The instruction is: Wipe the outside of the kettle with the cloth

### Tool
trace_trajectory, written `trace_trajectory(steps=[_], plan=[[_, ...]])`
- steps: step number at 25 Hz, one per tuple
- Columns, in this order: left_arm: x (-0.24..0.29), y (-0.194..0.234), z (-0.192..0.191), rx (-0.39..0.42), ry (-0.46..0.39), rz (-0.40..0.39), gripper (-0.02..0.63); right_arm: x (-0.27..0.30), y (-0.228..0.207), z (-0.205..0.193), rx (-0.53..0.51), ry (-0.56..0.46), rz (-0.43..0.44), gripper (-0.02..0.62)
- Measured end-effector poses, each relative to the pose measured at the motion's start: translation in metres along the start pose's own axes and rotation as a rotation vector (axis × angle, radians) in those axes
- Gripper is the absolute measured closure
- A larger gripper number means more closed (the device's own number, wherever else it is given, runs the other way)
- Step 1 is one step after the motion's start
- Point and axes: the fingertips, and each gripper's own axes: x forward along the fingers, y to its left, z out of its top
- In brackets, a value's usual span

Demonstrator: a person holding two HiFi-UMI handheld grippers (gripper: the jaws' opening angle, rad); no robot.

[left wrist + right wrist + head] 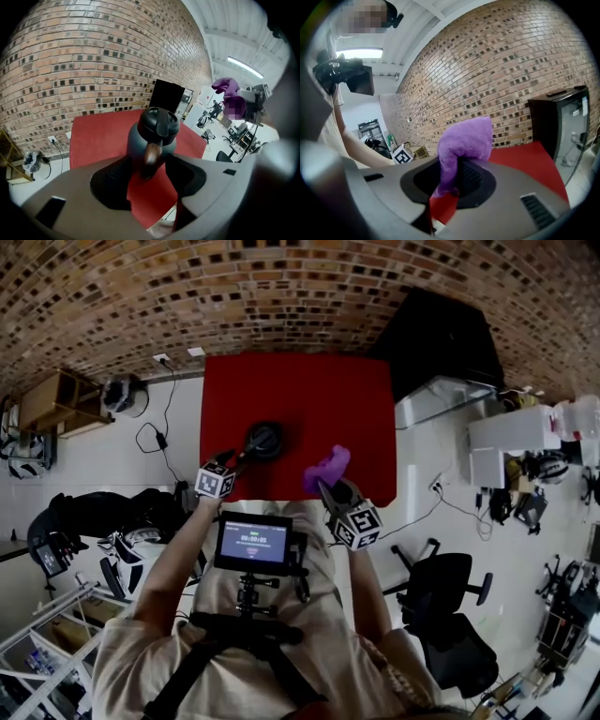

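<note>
A dark kettle [265, 440] with a black lid stands near the front edge of the red table [309, 390]. In the left gripper view the kettle [152, 133] fills the middle, and its brown wooden handle [151, 154] lies between the jaws without the pads pressing on it. My left gripper [242, 457] [149, 171] is open around that handle. My right gripper [330, 486] [452, 180] is shut on a purple cloth [327, 468] [466, 145], held up to the right of the kettle and apart from it. The cloth's free end stands above the jaws.
A black cabinet [441, 334] stands by the table's far right corner, below the brick wall [281, 287]. An office chair [445, 587] is on the floor to the right. A small monitor [255, 542] hangs on the person's chest rig.
</note>
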Motion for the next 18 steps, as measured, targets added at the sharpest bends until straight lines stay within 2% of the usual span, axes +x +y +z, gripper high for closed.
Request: trace_trajectory(steps=[3, 7, 8, 10, 13, 14, 16, 18], plan=[[0.010, 0.009, -0.006, 0.008, 0.037, 0.019, 0.379, 0.011, -0.004, 0.011, -0.015, 0.016, 0.020, 0.502], [0.034, 0.012, -0.019, 0.014, 0.034, -0.013, 0.381, 0.014, -0.015, 0.025, -0.018, 0.037, 0.023, 0.502], [0.038, 0.010, -0.020, 0.025, 0.034, -0.027, 0.422, 0.013, -0.019, 0.027, -0.017, 0.043, 0.021, 0.502], [0.039, 0.008, -0.018, 0.084, 0.046, -0.042, 0.447, 0.013, -0.028, 0.029, -0.015, 0.051, 0.016, 0.502], [0.034, 0.004, -0.021, 0.229, 0.129, -0.035, 0.483, 0.015, -0.035, 0.032, -0.006, 0.062, 0.018, 0.502], [0.034, 0.002, -0.021, 0.254, 0.148, -0.037, 0.492, 0.016, -0.037, 0.032, -0.004, 0.062, 0.021, 0.502], [0.035, -0.003, -0.011, 0.235, 0.142, -0.042, 0.502, 0.019, -0.041, 0.034, -0.005, 0.063, 0.028, 0.502], [0.034, -0.006, 0.005, 0.143, 0.098, -0.047, 0.505, 0.022, -0.045, 0.038, -0.004, 0.060, 0.036, 0.502]])
